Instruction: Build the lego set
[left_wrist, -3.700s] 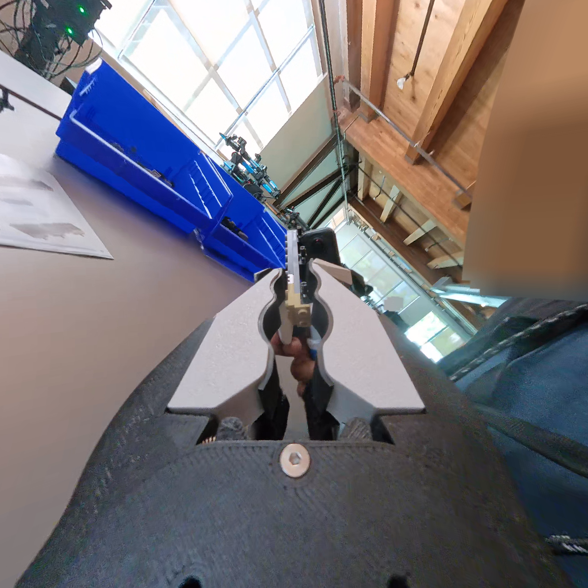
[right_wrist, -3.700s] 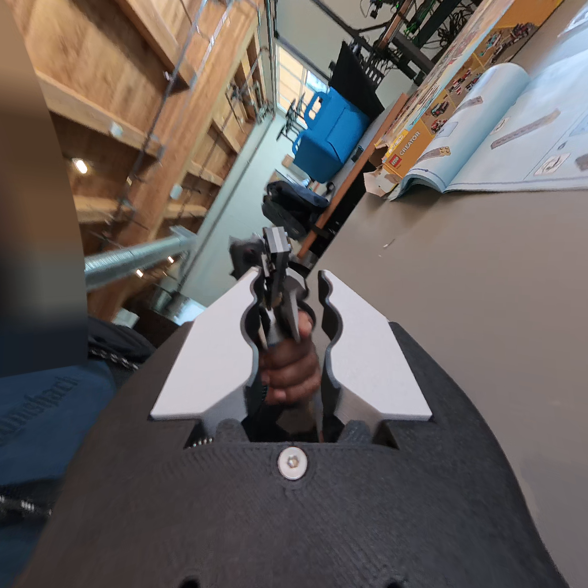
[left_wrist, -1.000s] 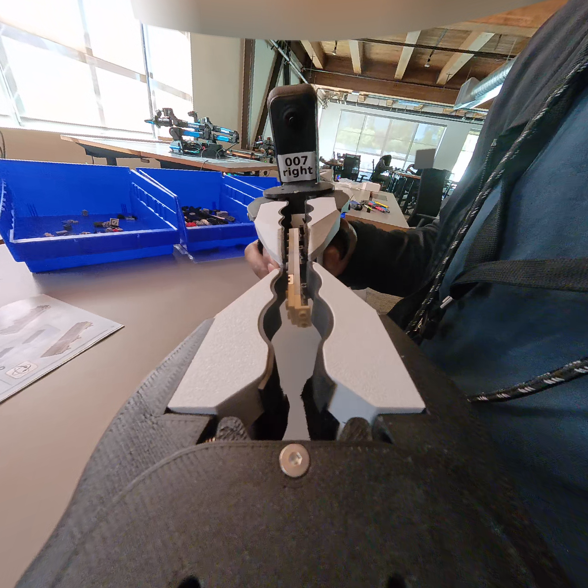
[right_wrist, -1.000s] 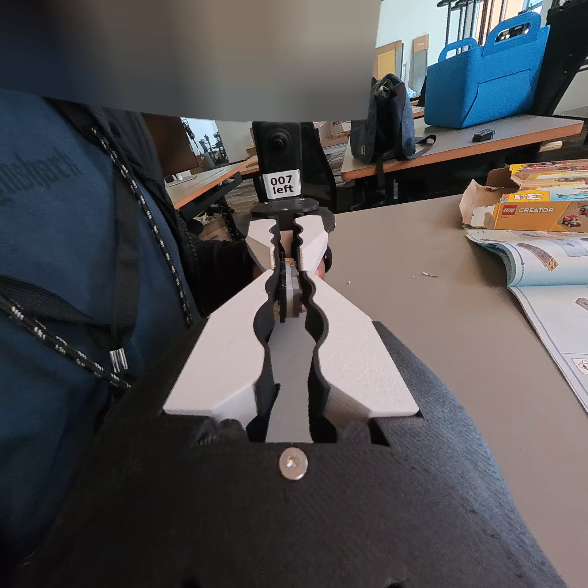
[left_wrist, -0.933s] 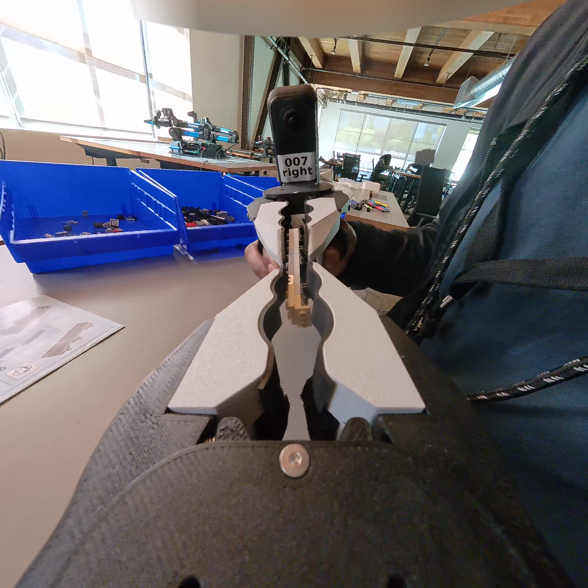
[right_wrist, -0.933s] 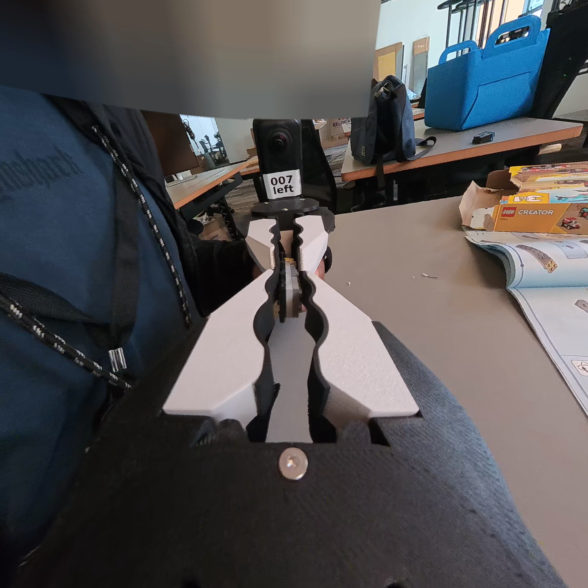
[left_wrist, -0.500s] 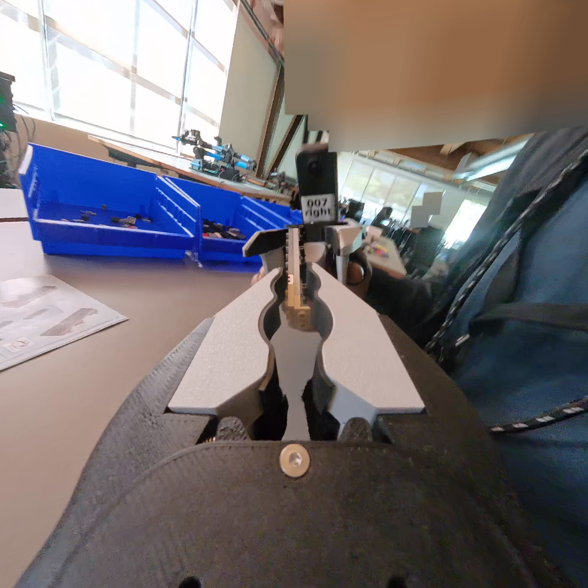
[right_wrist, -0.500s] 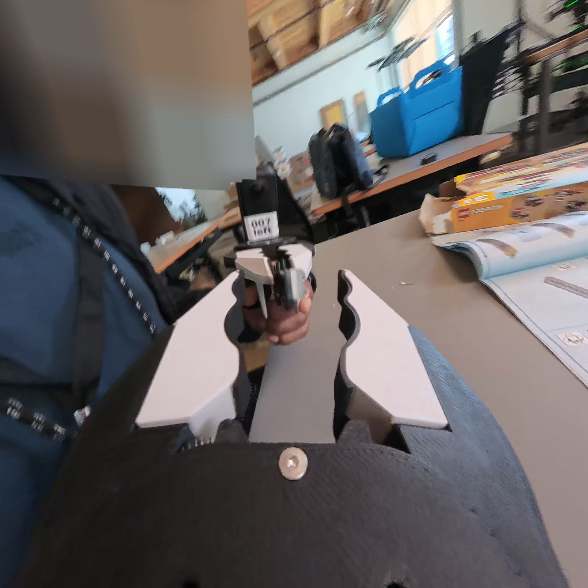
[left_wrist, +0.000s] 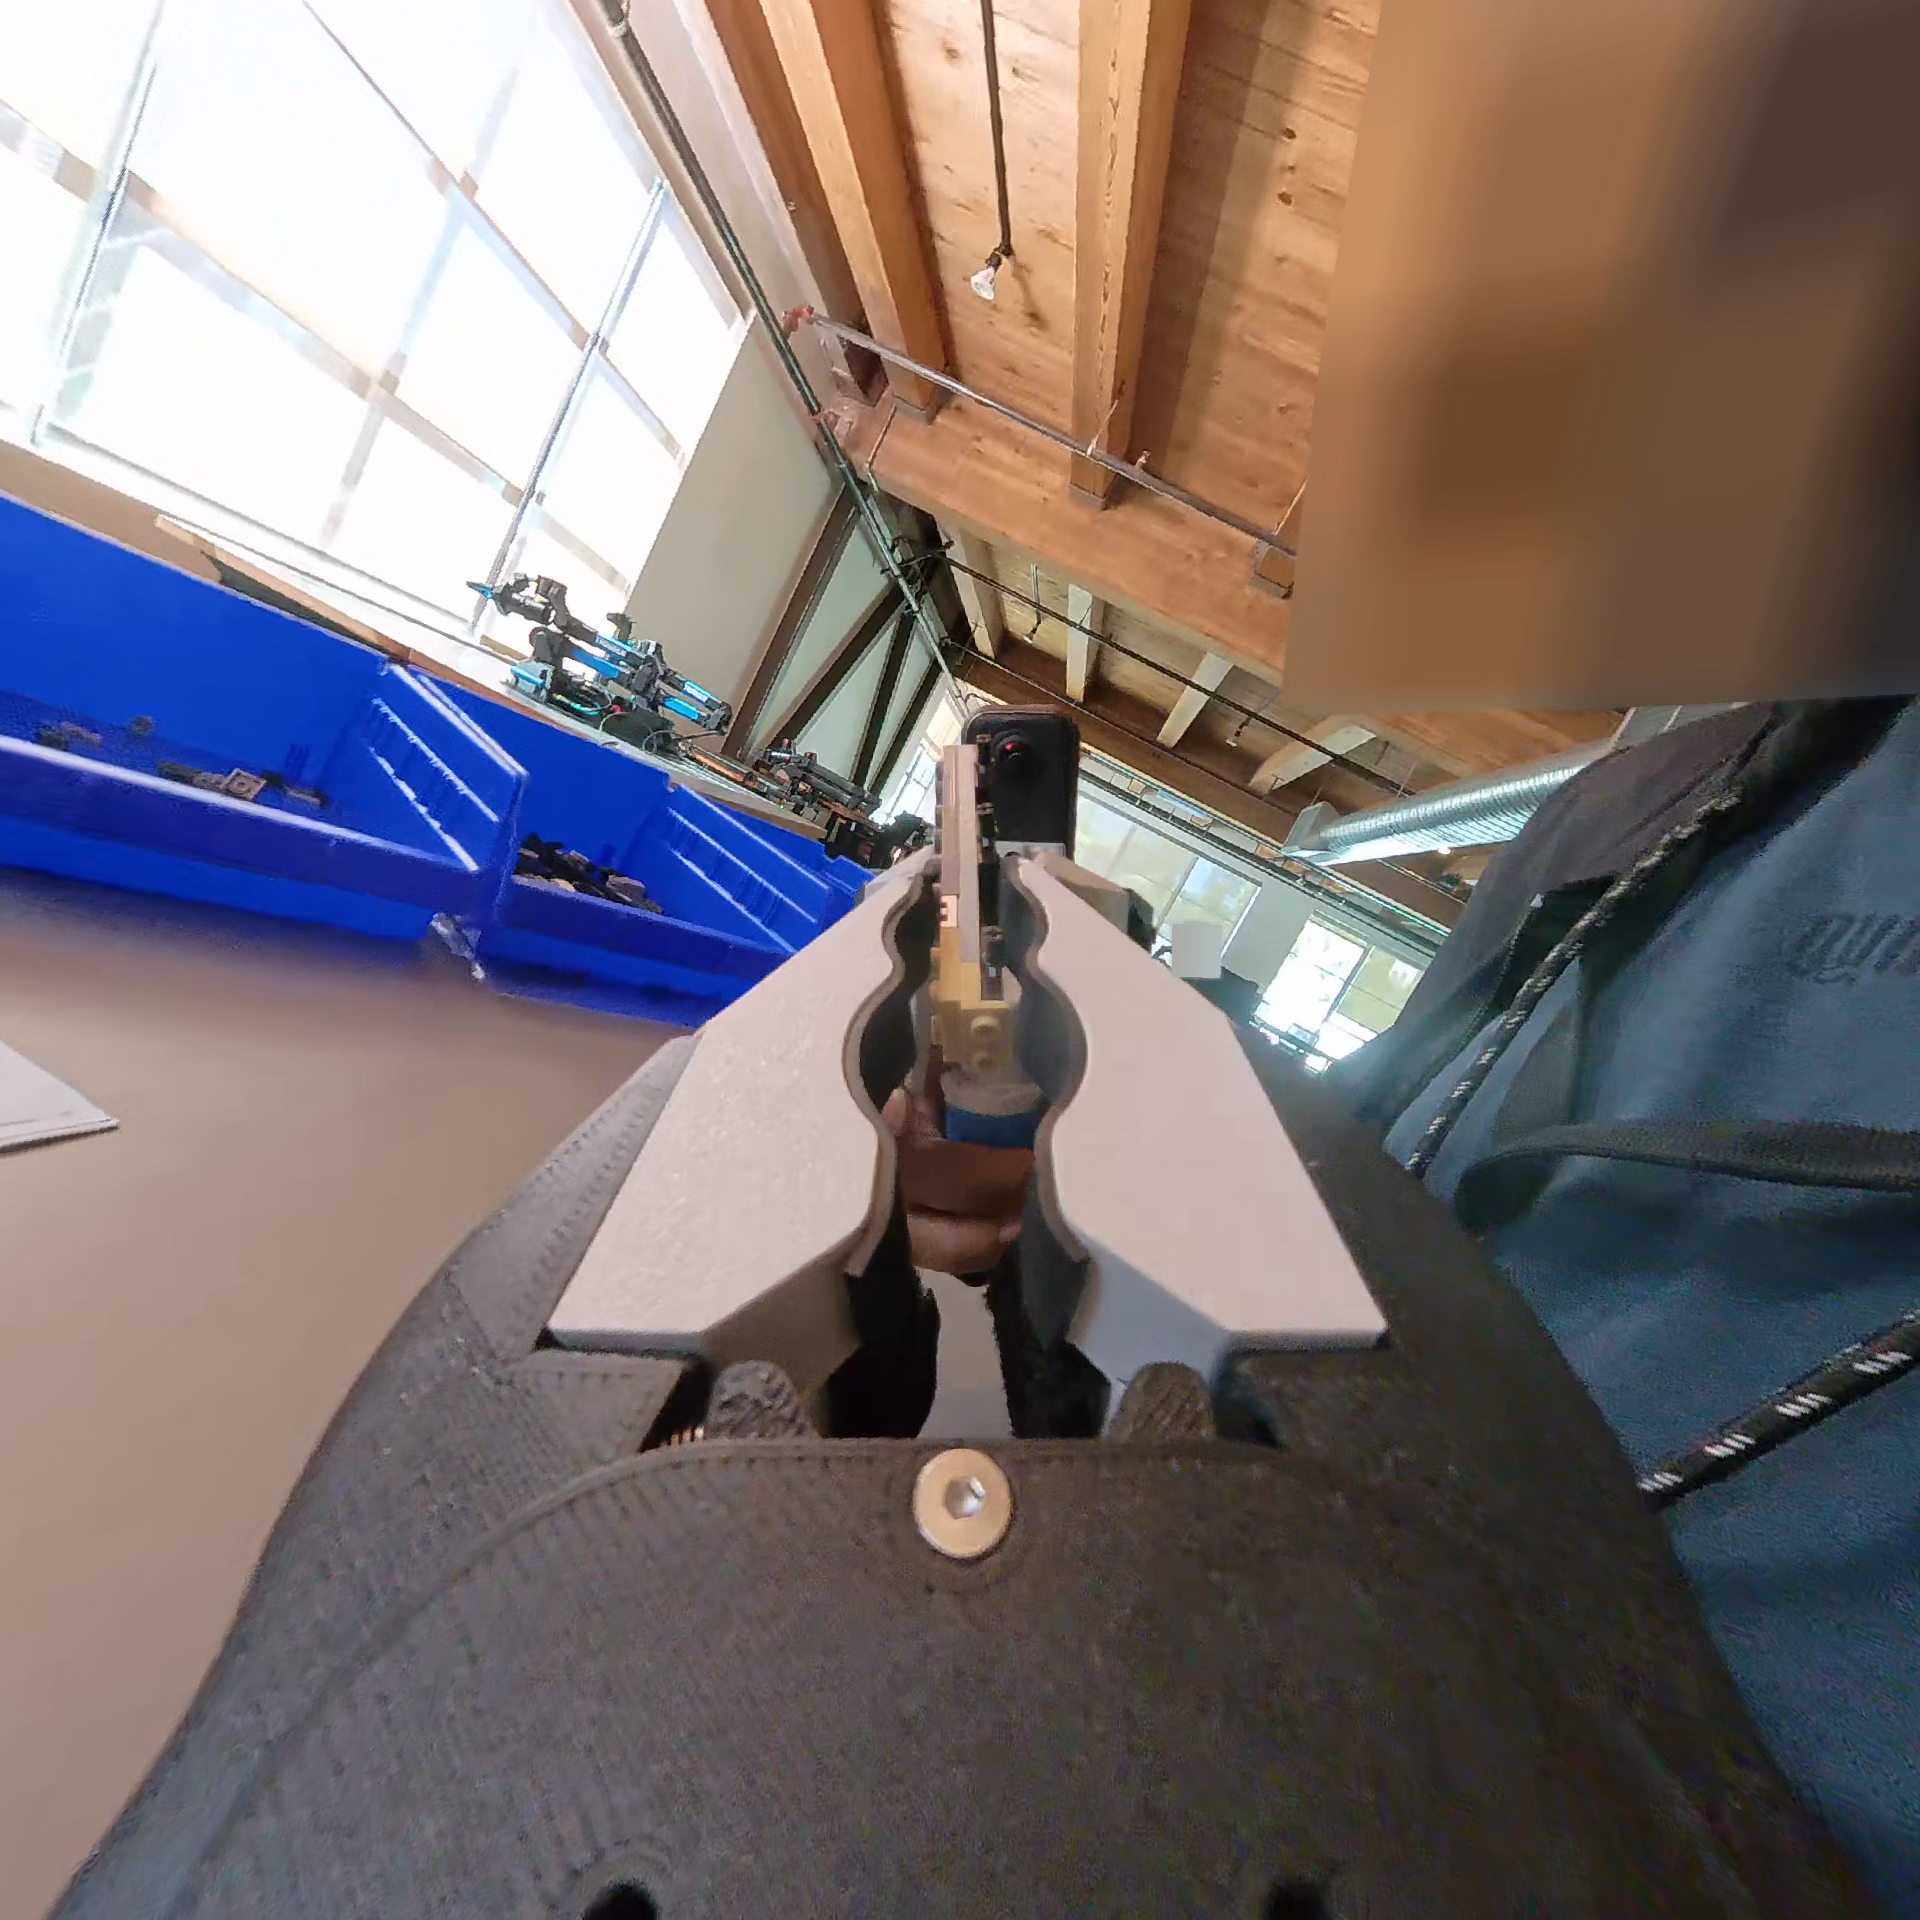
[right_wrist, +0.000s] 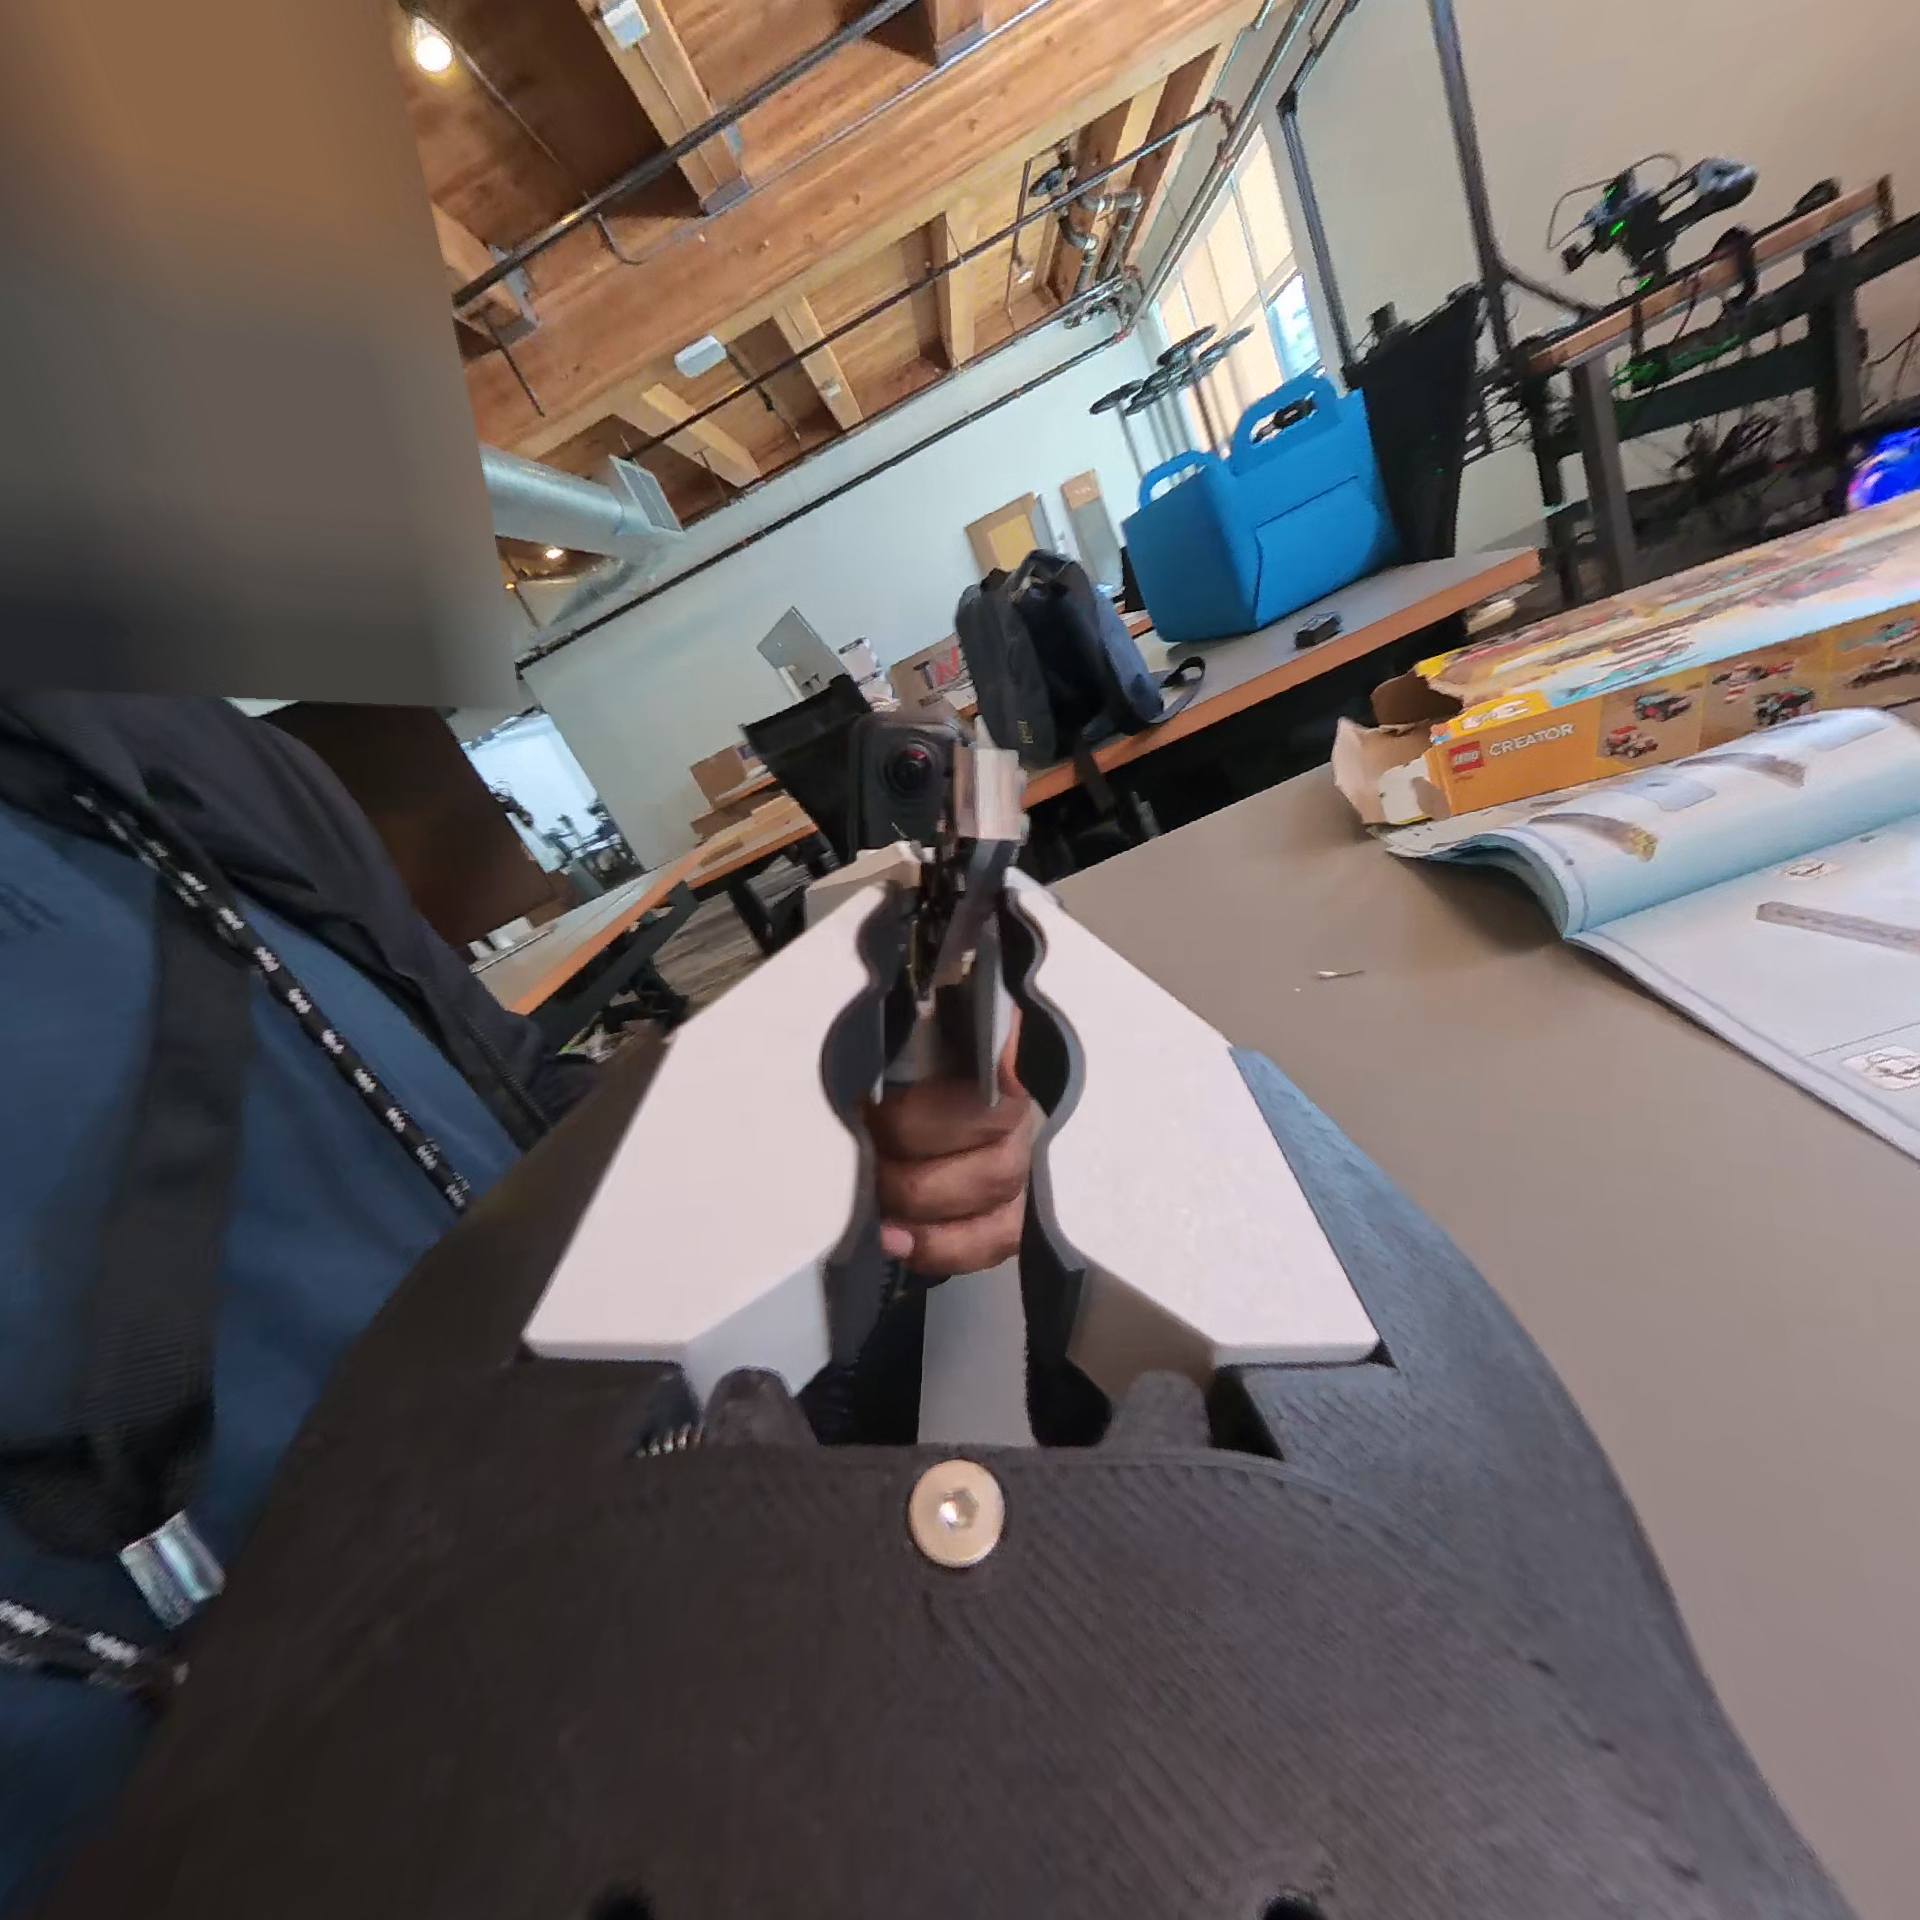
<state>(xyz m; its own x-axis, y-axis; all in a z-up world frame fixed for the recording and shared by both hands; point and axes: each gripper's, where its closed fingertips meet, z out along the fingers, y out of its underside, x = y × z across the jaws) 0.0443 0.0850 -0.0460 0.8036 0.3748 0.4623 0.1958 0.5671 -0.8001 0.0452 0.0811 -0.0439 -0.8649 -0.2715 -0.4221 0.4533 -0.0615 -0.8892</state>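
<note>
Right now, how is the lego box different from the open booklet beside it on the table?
The lego box is orange and yellow cardboard; the booklet is pale blue and white paper. The box is a thick block with a torn flap at one end; the booklet lies thin and spread open. The box sits farther back, the booklet nearer. Both rest on the table and show pictures.

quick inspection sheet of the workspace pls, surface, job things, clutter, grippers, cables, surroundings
surface: brown table, mostly bare.
job's things: thin lego assembly held upright in the air; open instruction booklet; lego box; blue parts bins holding small pieces.
clutter: a small scrap on the table.
grippers: left gripper shut on the lego assembly; right gripper shut on it from the opposite side.
cables: nothing seen on the table.
surroundings: dark backpack, blue tote, wooden ceiling beams.
</note>
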